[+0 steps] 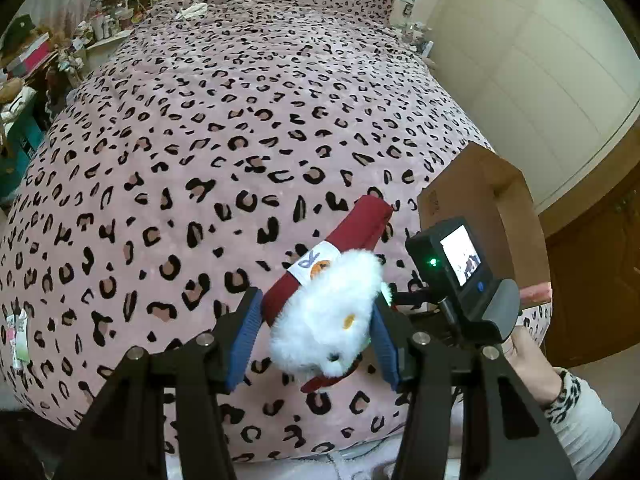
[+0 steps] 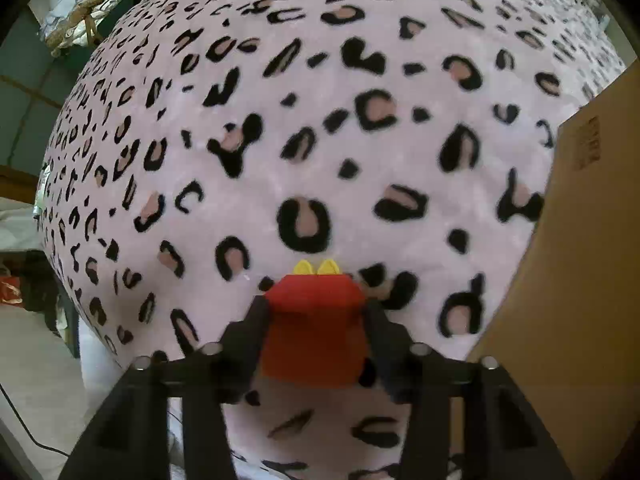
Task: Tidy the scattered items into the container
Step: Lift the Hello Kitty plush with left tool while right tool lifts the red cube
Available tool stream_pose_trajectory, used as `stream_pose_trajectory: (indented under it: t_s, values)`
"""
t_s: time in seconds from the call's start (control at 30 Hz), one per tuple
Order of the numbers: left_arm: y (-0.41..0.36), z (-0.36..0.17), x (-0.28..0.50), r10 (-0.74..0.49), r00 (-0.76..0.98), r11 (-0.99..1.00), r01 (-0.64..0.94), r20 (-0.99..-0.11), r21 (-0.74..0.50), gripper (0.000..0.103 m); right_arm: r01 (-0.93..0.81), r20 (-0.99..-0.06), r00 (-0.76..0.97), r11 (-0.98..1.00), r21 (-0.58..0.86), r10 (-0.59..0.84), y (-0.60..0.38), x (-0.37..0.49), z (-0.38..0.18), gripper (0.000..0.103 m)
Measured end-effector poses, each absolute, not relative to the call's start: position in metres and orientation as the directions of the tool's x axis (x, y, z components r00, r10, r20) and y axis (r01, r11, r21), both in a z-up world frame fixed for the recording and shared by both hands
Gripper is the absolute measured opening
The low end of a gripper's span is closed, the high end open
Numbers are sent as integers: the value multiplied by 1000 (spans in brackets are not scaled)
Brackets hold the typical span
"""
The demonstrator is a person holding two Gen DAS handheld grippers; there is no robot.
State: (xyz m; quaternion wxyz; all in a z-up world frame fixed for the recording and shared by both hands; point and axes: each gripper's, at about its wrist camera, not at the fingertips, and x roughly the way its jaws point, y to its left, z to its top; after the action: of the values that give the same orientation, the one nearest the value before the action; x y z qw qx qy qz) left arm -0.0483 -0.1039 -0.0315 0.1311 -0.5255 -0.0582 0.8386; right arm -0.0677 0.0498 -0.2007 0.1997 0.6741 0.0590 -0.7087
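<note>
Only a purple "R" reads — on the white label (image 1: 314,261) (cardboard box (image 2: 588,148) print is illegible).

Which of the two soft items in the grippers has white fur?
The dark red plush with the fluffy white fur, in the left gripper. The right gripper holds a plain red-orange item with yellow tips.

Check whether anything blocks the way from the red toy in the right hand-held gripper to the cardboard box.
Nothing visible does. The right hand-held gripper grips the red toy over the bedspread, and the box stands just to its right with only bare bedspread between.
</note>
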Motion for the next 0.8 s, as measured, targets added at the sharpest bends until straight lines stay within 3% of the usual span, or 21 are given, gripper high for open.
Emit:
stream_pose_trajectory:
  t_s: [0.1, 0.33, 0.37, 0.4, 0.47, 0.8]
  values:
    - [-107, -34, -47, 282, -408, -959, -152, -869, -240, 53, 403, -988, 8, -904, 143, -153, 40, -61, -203, 75]
    - [-110, -37, -43, 290, -401, -956, -154, -869, -248, 53, 393, -990, 29, -909, 141, -141, 35, -50, -209, 74]
    - [-111, -38, -43, 289, -401, -957, -153, -869, -247, 54, 393, -989, 19, -908, 144, -148, 35, -47, -205, 67]
    - [-113, -38, -43, 286, -401, -958, -150, -870, -245, 54, 393, -987, 12, -907, 150, -158, 36, -45, -201, 53]
    - [-116, -41, -43, 283, -397, -959, -140, -873, -247, 54, 386, -984, 12, -908, 166, -175, 39, -41, -192, 46]
    - [-117, -43, -42, 288, -393, -957, -143, -873, -251, 54, 394, -968, -34, -894, 215, -247, 47, -8, -133, 43]
